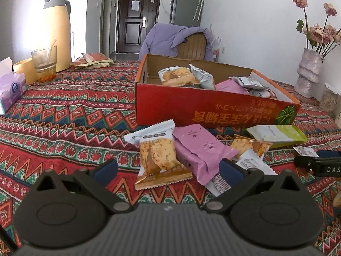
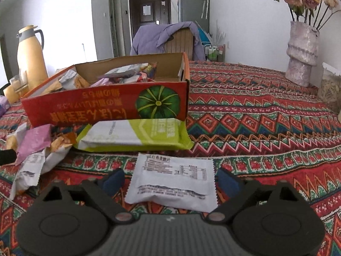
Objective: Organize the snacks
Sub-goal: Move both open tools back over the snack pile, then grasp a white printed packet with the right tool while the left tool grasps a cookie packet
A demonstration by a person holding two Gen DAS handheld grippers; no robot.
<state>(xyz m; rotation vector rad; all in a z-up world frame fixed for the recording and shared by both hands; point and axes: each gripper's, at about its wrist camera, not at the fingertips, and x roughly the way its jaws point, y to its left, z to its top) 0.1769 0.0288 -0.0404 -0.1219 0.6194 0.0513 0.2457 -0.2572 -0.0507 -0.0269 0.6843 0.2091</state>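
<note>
Covering tabletop: patterned cloth (image 2: 255, 111); beyond, dark door (image 1: 136, 21).

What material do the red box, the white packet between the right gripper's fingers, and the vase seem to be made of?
Red box: corrugated cardboard, going by the brown unprinted inner walls; the outside is printed red with a slight sheen.
White packet: thin plastic film, probably, with zigzag-cut edges, wrinkles and a soft gloss.
Vase: unclear; the rough, mottled pinkish-grey surface suggests ceramic or papier-mache, matte.
</note>
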